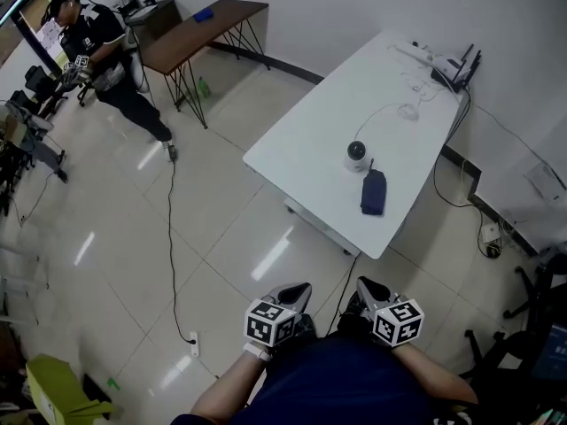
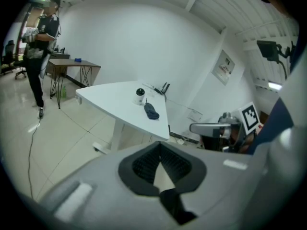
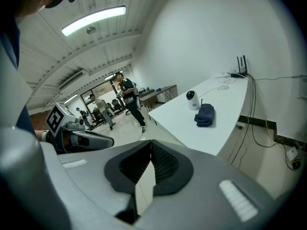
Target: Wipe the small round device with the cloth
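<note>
Head view: a long white rectangular bench (image 1: pixel 306 144) runs from 6 toward 1 o'clock over glossy pale floor tiles (image 1: pixel 115 237). Near its close end stands the small round white device with a dark lens (image 1: pixel 356 153). The folded dark blue cloth (image 1: pixel 373 193) lies just beside it at 5 o'clock. A black router (image 1: pixel 456 65) sits at the far end. The left gripper (image 1: pixel 297 292) and right gripper (image 1: pixel 370 290) hang at 6 o'clock, well short of the bench edge. Wide open floor spreads at 9 o'clock. A brown wooden table (image 1: pixel 208 16) and a person in dark clothes (image 1: pixel 106 51) are at 11 o'clock.

Left gripper view: its fingers are pressed together on nothing, and the bench corner juts at 12 o'clock.

Right gripper view: its fingers are likewise together and empty, with the device and cloth at 1 o'clock and the bench's long edge bordering clear floor.
</note>
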A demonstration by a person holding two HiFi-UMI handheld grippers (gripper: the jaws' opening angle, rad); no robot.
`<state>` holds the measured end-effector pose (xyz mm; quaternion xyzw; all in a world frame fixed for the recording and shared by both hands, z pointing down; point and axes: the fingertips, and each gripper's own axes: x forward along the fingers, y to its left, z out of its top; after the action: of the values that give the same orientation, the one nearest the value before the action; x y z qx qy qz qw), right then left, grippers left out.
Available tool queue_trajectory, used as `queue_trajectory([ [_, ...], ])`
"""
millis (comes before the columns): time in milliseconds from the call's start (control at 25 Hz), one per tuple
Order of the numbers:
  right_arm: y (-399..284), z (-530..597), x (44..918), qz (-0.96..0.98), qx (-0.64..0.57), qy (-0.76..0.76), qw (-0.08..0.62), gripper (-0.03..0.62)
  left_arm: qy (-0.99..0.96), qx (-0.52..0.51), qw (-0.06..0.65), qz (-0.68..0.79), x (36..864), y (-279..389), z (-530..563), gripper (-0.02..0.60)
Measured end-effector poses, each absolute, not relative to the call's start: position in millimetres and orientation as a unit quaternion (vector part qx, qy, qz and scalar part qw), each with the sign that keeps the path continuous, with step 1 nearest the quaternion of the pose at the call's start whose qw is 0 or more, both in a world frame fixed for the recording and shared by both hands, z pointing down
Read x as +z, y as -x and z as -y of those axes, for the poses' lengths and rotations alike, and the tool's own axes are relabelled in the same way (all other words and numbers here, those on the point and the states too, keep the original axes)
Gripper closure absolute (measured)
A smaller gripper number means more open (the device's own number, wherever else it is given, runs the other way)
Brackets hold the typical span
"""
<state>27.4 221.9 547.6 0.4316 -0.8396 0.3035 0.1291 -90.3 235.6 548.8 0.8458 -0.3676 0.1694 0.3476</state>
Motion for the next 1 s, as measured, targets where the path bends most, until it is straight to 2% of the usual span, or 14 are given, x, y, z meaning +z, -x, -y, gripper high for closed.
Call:
queue_trajectory([
  [520, -101.5, -148.0, 535.9, 0.866, 0.293, -0.391, 0.107, 0.582, -0.837, 0.163, 0.338, 0.398, 533.6, -15.4, -175.0, 0.580],
  [1000, -126.1, -116.4, 552.7, 0.857, 0.326, -0.384, 0.106, 0.582, -0.817, 0.175, 0.348, 0.425, 541.1, -27.5, -142.8, 0.580],
])
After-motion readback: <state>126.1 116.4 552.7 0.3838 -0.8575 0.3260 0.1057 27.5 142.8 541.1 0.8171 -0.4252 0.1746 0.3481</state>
